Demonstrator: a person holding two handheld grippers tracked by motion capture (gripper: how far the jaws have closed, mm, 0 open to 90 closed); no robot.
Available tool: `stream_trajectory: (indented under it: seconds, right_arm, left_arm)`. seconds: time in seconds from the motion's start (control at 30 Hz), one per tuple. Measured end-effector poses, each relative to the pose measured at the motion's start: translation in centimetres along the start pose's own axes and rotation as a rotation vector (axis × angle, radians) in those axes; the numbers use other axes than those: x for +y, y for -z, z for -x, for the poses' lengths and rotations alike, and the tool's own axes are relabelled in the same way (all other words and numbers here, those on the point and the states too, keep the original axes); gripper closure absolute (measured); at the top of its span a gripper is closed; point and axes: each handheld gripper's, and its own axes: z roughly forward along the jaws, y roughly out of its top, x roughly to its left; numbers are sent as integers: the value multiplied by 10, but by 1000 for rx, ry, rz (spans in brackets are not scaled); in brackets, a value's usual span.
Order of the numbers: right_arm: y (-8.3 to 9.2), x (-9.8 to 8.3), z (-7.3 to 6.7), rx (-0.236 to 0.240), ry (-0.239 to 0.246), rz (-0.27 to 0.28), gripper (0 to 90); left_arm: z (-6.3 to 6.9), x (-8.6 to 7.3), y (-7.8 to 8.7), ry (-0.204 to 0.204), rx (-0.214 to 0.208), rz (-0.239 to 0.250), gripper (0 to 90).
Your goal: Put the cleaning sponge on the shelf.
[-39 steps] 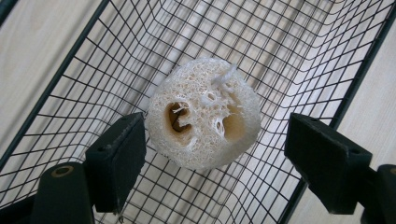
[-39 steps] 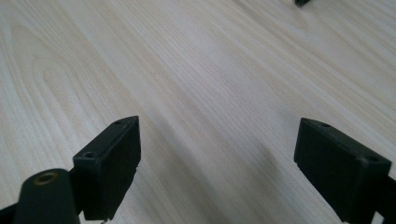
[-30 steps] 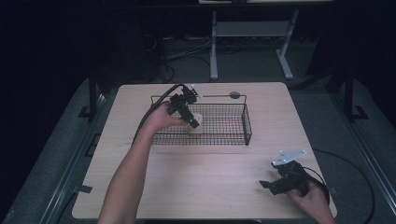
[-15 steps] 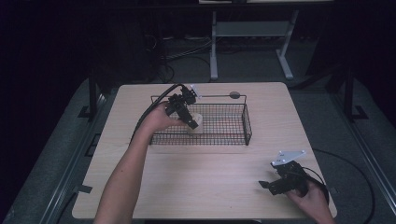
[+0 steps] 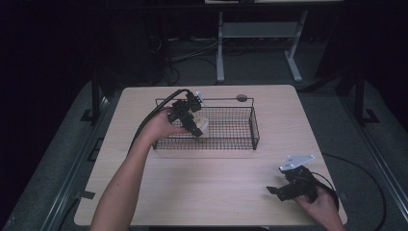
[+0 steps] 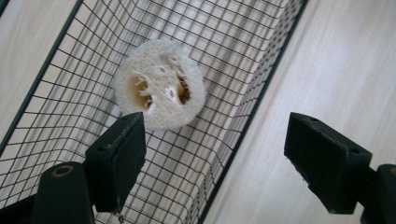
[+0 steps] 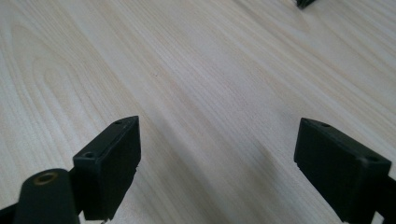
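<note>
- Round off-white loofah sponge slice (image 6: 159,84), coarse fibrous texture, three tan hollow holes in its face; lies on the mesh floor of the basket, toward the basket's left end in the high view (image 5: 202,125).
- Black rectangular wire-mesh basket (image 6: 243,51), thin grid wires, low walls, heavier rim wire; sits on the far half of the table (image 5: 254,126).
- Left gripper (image 6: 224,154): jaws wide apart, nothing between them; one black blocky pad just beside the sponge's lower edge over the mesh, the other outside the basket wall over bare wood. In the high view it hangs over the basket's left end (image 5: 190,118), held in the left hand (image 5: 166,124), black cable looping back from it.
- Right gripper (image 7: 219,163): jaws spread, empty, over bare tabletop; in the high view near the right front corner (image 5: 285,190), well apart from the basket, grey three-cornered plate on top.
- Light wood-grain table (image 5: 216,183), pale laminate, rounded corners, matte.
- Small dark round disc (image 5: 241,97) on the table just behind the basket.
- Room dark; grey floor, white metal stand legs (image 5: 255,36) behind the table.
</note>
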Motion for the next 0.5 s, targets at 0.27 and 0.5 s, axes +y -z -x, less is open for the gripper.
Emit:
stream_trajectory:
  seconds: [0.27, 0.5]
  right_arm:
    - [0, 0, 0, -3, -2, -2, 144]
    - [0, 0, 0, -3, -1, -3, 143]
  left_arm:
    - [9, -9, 8, -10, 4, 31, 202]
    - [15, -14, 12, -24, 7, 29, 202]
